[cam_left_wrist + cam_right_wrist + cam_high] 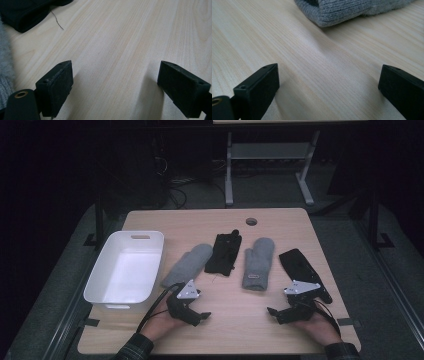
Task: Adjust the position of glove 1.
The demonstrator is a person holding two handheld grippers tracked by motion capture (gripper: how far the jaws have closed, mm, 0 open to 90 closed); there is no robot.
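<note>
1. So there's a wooden table (210,330) with a white plastic bin (125,270) sitting at its left side, and I'll use that bin as my reference for everything.
2. Just right of the bin lies a grey mitten (187,265), angled, with its cuff end pointing toward the person.
3. Next one further right from the bin is a black glove (223,253), a bit crumpled, close beside the mitten's top end.
4. Keep going right and there's a second grey mitten (257,262), lying pretty straight, cuff toward the person.
5. Farthest from the bin, near the table's right edge, is another black glove (300,267), stretched out on a diagonal.
6. Left gripper (200,316) rests low on the table just right of the bin's near corner, right below the first mitten's cuff. Jaws spread wide, nothing between them, just bare wood.
7. Right gripper (274,312) is way over on the far side from the bin, below the diagonal glove. Jaws also spread apart and empty; in its own view the second mitten's cuff (342,11) sits ahead of it, not touching.
</note>
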